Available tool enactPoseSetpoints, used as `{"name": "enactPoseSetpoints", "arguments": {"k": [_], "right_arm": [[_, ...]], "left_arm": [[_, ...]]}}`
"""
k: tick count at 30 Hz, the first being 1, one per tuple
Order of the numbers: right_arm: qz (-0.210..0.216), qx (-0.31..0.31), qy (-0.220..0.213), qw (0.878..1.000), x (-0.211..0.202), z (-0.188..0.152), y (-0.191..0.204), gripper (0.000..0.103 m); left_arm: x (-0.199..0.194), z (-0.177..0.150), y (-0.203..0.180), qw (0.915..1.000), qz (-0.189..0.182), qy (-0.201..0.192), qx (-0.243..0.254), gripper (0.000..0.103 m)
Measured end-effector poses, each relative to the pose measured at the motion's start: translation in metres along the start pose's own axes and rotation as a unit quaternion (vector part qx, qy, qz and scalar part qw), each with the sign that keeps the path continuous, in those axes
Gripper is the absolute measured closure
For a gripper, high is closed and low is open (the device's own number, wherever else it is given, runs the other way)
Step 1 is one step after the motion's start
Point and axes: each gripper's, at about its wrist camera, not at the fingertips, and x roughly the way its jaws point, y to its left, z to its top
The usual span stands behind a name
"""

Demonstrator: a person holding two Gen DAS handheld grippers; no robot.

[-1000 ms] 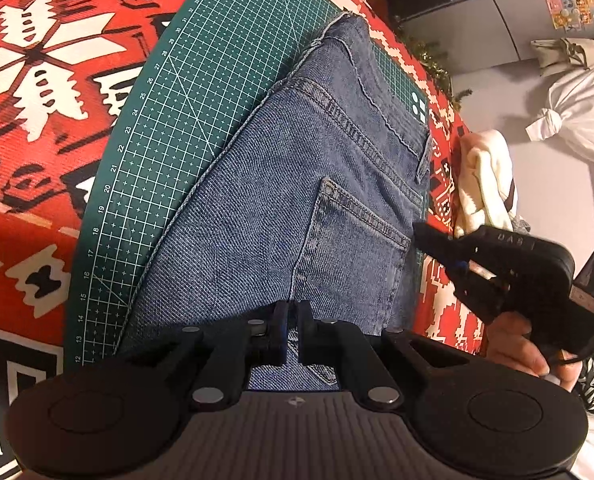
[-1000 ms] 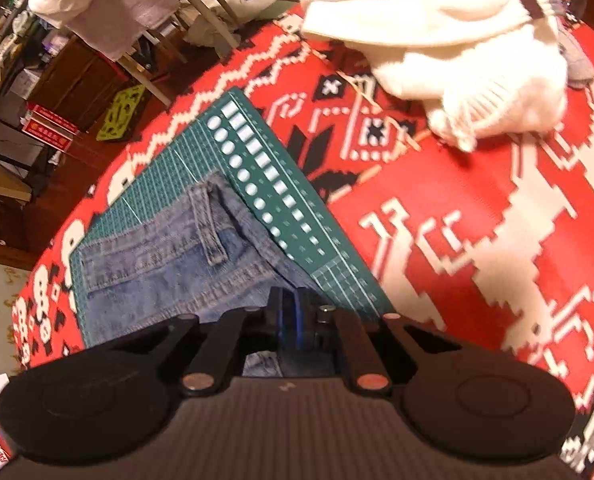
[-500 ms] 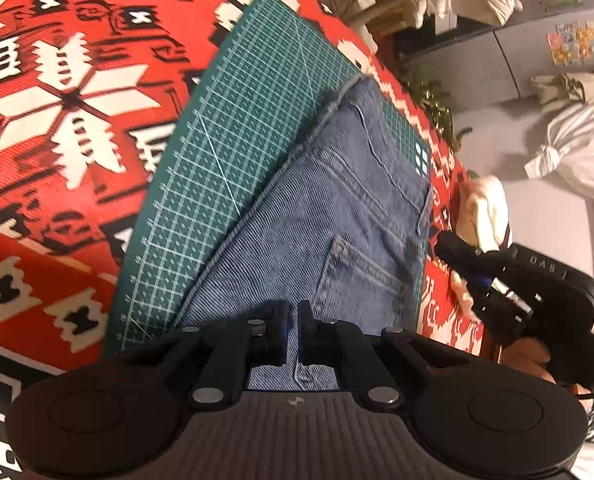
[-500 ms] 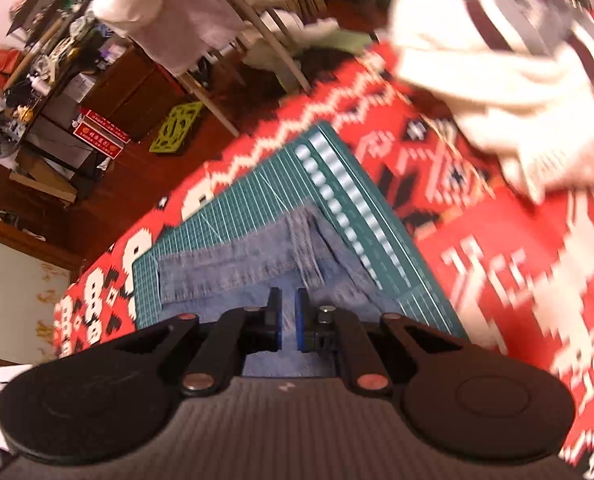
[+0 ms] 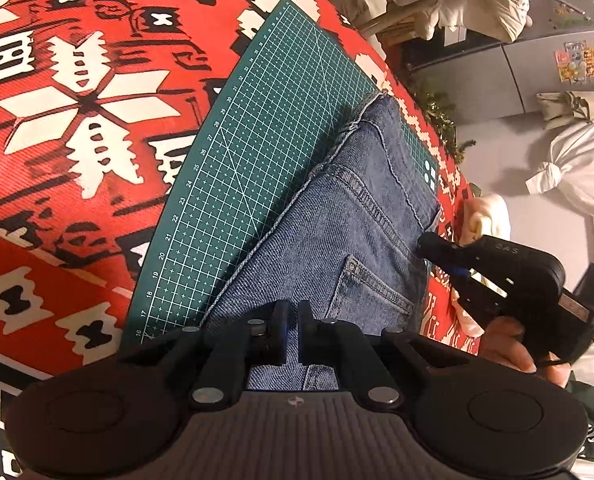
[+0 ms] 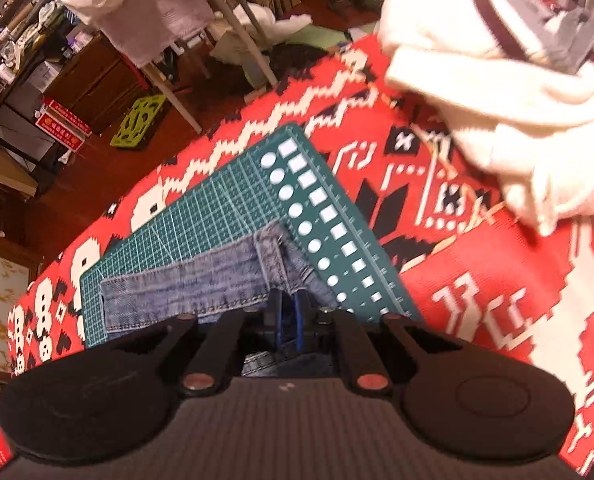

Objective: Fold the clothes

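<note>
- Since a second ago both grippers have risen and drawn back: in the left wrist view more of the green cutting mat (image 5: 257, 152) shows left of the jeans (image 5: 337, 240), and in the right wrist view the waistband has been pulled up and now stands lifted at the fingertips.
- Far left lies the red tablecloth (image 5: 77, 120) with white and black knitted-style snowflake figures.
- Next comes the cutting mat, with a white grid and a ruler scale along its left edge; the numbers 16 to 30 can be read there.
- On the mat's right part lie the folded blue jeans, back pocket up, reaching from near the left gripper (image 5: 291, 328) to the mat's far corner.
- Left gripper: fingers nearly together with a narrow slot between them, over the near end of the denim; whether cloth is pinched I cannot tell.
- At right, the right gripper (image 5: 429, 242), held in a hand (image 5: 509, 344), touches the jeans' right edge; its black body bears raised letters, too blurred to read with certainty.
- In the right wrist view the right gripper (image 6: 289, 312) is clenched on the waistband beside a belt loop.
- Far right on the cloth sits a cream knit garment (image 6: 497, 100), apart from the mat.
</note>
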Motion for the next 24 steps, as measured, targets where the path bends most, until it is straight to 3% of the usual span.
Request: {"name": "enactPoseSetpoints", "arguments": {"k": [4,13,16,18,24], "right_arm": [[0.010,-0.008,0.007,1.000,-0.006,-0.003,0.000,0.096],[-0.011,0.003,0.028,1.000,0.005,0.004,-0.002,0.097],[-0.007,-0.024,-0.001,1.000,-0.010,0.005,0.012,0.097],[0.008,-0.037,0.001,0.999,-0.012,0.005,0.023,0.097],[-0.018,-0.062,0.009,0.998,0.017,0.007,0.047,0.097]], "left_arm": [[-0.001,-0.001,0.001,1.0000,0.000,0.000,-0.001,0.100],[-0.002,0.002,0.003,1.0000,-0.003,-0.003,-0.007,0.100],[-0.002,0.002,0.005,0.9999,-0.006,-0.002,-0.011,0.100],[-0.003,0.003,0.007,0.9998,-0.008,-0.003,-0.015,0.100],[-0.010,0.005,0.013,0.9993,-0.014,-0.016,-0.030,0.100]]}}
